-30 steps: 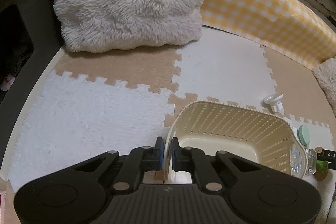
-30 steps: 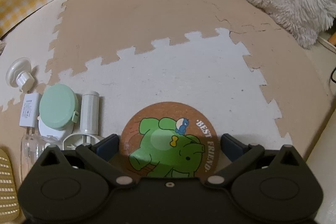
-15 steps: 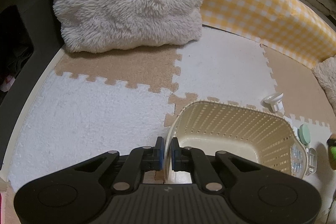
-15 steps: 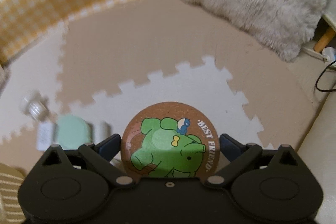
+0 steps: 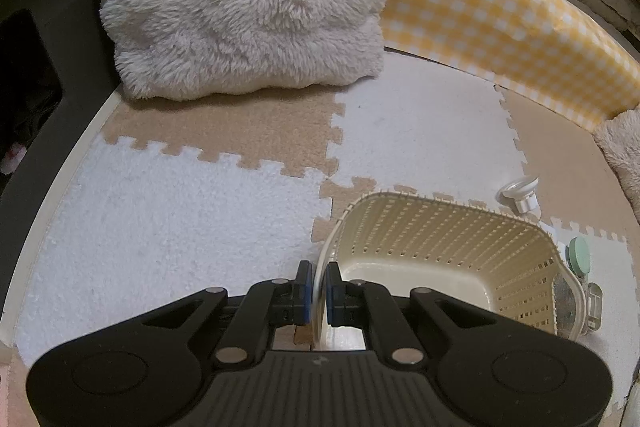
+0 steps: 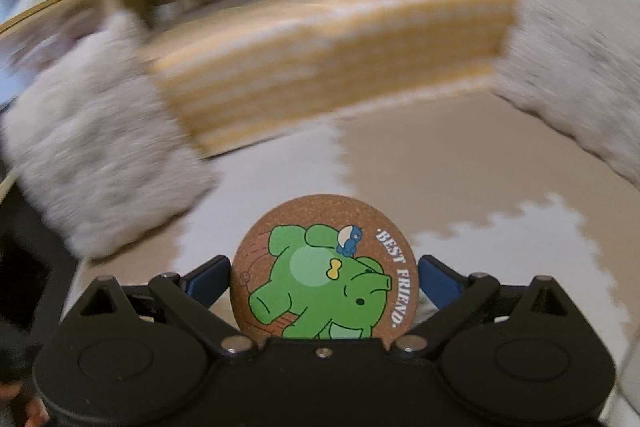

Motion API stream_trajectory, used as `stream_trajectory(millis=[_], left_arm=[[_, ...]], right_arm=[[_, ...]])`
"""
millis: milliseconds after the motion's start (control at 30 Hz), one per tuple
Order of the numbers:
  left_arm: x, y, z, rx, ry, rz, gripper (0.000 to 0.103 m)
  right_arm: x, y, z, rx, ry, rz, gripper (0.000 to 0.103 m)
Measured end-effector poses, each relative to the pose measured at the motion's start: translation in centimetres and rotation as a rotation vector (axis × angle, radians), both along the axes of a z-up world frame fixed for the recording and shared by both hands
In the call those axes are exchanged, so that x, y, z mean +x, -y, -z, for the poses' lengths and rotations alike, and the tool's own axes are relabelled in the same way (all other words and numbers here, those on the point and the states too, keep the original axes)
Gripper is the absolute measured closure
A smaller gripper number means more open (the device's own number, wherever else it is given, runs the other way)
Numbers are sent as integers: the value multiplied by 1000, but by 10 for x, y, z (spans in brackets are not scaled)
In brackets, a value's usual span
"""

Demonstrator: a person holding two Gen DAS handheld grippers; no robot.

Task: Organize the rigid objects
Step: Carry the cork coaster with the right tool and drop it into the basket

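Right gripper (image 6: 325, 277) is clamped across the edges of the round cork coaster printed with a green cartoon animal (image 6: 325, 269), carried flat, well above the puzzle-piece foam mat (image 6: 500, 163). It looks thin, stiff and light, with a grippy cork face; an edge-to-edge pinch suits it, though it could pivot if jolted. Left gripper (image 5: 315, 285) is pinched shut on the near rim of the cream perforated plastic basket (image 5: 440, 239), which looks empty. Just beyond the basket's far side lie a mint-green lidded container (image 5: 579, 255) and a white suction hook (image 5: 520, 191).
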State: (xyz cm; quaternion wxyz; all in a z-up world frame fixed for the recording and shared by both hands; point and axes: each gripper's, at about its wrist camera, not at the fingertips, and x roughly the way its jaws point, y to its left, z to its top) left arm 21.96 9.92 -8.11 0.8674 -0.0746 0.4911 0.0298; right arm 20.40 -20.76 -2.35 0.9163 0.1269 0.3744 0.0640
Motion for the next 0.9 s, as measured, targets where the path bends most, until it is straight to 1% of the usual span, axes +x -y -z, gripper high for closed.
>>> stream_trajectory(millis=[67, 133, 233, 300, 400, 633, 900], left_arm=[[0, -1, 0, -6, 1, -1, 96], [0, -2, -1, -20, 2, -4, 96], [0, -5, -1, -42, 3, -11, 96], [0, -6, -1, -52, 3, -13, 96], [1, -8, -3, -70, 6, -14, 96], [1, -11, -2, -109, 3, -28, 96], [2, -15, 0, -138, -4, -42, 96]], right_arm=[[-1, -28, -4, -36, 15, -75, 2], [-2, -51, -2, -69, 21, -148, 2], [-2, -84, 6, -107, 1, -236, 2], [2, -102, 16, -135, -26, -274, 2], [9, -126, 32, -161, -75, -296, 2], [22, -163, 66, -119, -182, -327, 3], [29, -185, 98, -103, -254, -347, 3]])
